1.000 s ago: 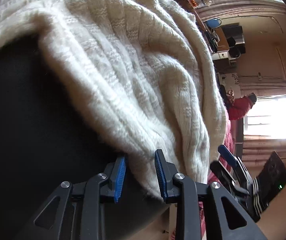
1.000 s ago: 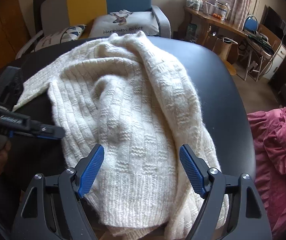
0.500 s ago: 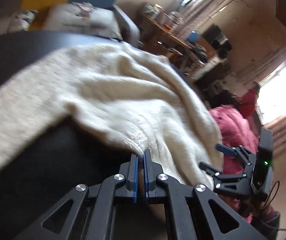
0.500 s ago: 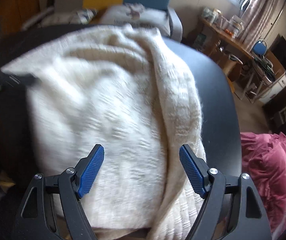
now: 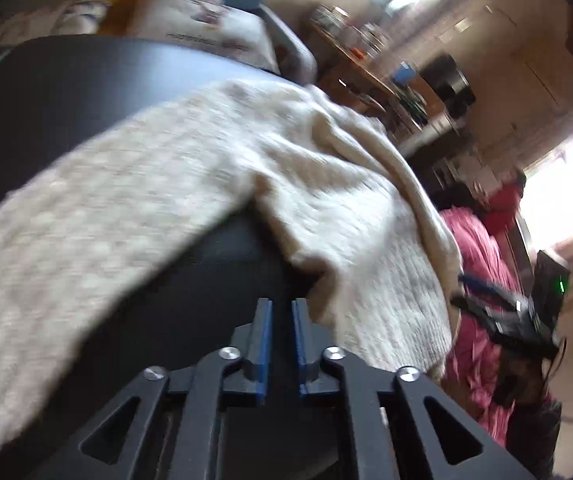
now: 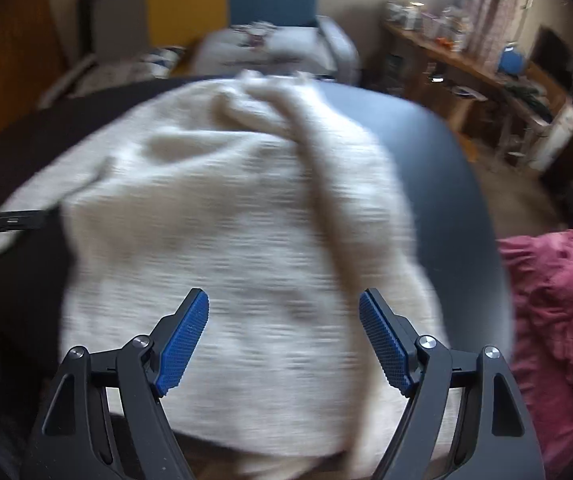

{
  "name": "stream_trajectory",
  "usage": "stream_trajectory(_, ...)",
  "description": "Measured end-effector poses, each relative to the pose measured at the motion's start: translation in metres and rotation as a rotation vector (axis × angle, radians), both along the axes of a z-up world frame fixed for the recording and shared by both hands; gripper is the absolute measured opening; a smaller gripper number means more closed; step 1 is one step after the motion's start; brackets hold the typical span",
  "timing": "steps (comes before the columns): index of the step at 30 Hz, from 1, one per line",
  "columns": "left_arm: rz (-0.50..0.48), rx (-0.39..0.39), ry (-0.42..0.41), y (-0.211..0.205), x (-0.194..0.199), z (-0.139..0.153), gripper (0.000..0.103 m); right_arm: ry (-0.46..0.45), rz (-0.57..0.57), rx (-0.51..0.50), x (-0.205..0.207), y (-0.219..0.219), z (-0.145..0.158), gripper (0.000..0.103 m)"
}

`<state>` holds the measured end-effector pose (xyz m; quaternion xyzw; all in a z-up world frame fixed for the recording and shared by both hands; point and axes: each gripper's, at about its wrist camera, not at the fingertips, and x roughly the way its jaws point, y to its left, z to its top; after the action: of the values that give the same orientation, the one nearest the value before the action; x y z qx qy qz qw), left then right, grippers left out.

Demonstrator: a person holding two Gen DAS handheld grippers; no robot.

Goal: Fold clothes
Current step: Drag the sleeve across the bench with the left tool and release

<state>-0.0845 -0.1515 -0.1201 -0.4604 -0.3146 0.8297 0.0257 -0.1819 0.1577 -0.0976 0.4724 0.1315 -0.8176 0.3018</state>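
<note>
A cream knitted sweater [image 6: 246,216] lies spread on a round black table [image 6: 438,168]. In the left wrist view the sweater [image 5: 190,176] stretches across the table [image 5: 66,92], with one sleeve running out to the lower left. My left gripper [image 5: 282,312] has its jaws nearly closed with a thin empty gap, just short of the sweater's edge. My right gripper [image 6: 284,312] is wide open above the sweater's near hem and holds nothing. It also shows in the left wrist view [image 5: 498,312] at the right. The left gripper shows at the left edge of the right wrist view [image 6: 2,220].
An armchair with a grey cushion [image 6: 270,48] stands behind the table. A wooden desk with clutter [image 6: 466,68] is at the back right. A pink ruffled cloth [image 6: 558,304] lies right of the table, also in the left wrist view [image 5: 482,248].
My left gripper shut on the sweater's edge, then let it go and drew back; the jaws now stand slightly apart and empty. The sleeve is spread further out. The right gripper stayed open.
</note>
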Motion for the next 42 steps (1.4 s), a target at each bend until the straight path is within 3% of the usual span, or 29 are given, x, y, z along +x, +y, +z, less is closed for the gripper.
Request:
stream_trajectory(4,0.17,-0.105,-0.013,-0.054,0.021,0.004,0.012,-0.074,0.069,-0.091,0.011,-0.036,-0.015,0.081)
stream_trajectory(7,0.247,-0.182,-0.064,-0.09,0.033,-0.001,0.012,-0.122,0.116,-0.047,0.024,-0.07,-0.04,0.081)
stream_trajectory(10,0.264,-0.213,-0.147,-0.113,0.048,-0.018,0.012,-0.17,0.152,0.024,0.033,-0.093,-0.065,0.081)
stream_trajectory(11,0.255,-0.223,-0.167,-0.116,0.052,-0.025,0.012,-0.174,0.163,0.038,0.037,-0.099,-0.069,0.085)
stream_trajectory(13,0.239,-0.243,-0.15,-0.116,0.06,-0.032,0.011,-0.174,0.179,0.057,0.043,-0.108,-0.074,0.091)
stream_trajectory(15,0.207,-0.336,-0.145,-0.112,0.059,-0.032,0.01,-0.195,0.185,0.033,0.047,-0.116,-0.074,0.091)
stream_trajectory(18,0.219,-0.408,-0.162,-0.12,0.055,-0.031,0.009,-0.207,0.217,0.021,0.057,-0.135,-0.075,0.094)
stream_trajectory(22,0.291,-0.51,-0.217,-0.147,0.051,-0.026,0.009,-0.232,0.267,-0.055,0.074,-0.158,-0.074,0.096)
stream_trajectory(25,0.373,-0.462,-0.224,-0.169,0.055,-0.016,0.009,-0.26,0.279,-0.132,0.08,-0.166,-0.069,0.096)
stream_trajectory(27,0.396,-0.408,-0.168,-0.168,0.06,-0.004,0.009,-0.234,0.264,-0.19,0.081,-0.157,-0.053,0.096)
stream_trajectory(30,0.338,-0.356,-0.097,-0.145,0.057,0.009,0.01,-0.085,0.181,-0.192,0.076,-0.121,-0.013,0.096)
stream_trajectory(34,0.146,-0.298,-0.027,-0.087,0.033,0.018,0.01,0.093,0.01,-0.07,0.063,-0.055,0.022,0.096)
stream_trajectory(37,-0.01,-0.265,0.023,-0.032,0.009,0.025,0.012,0.076,-0.082,0.001,0.05,-0.003,0.021,0.096)
stream_trajectory(42,-0.187,-0.249,0.023,0.039,-0.024,0.028,0.013,-0.014,-0.177,0.008,0.045,0.047,-0.01,0.096)
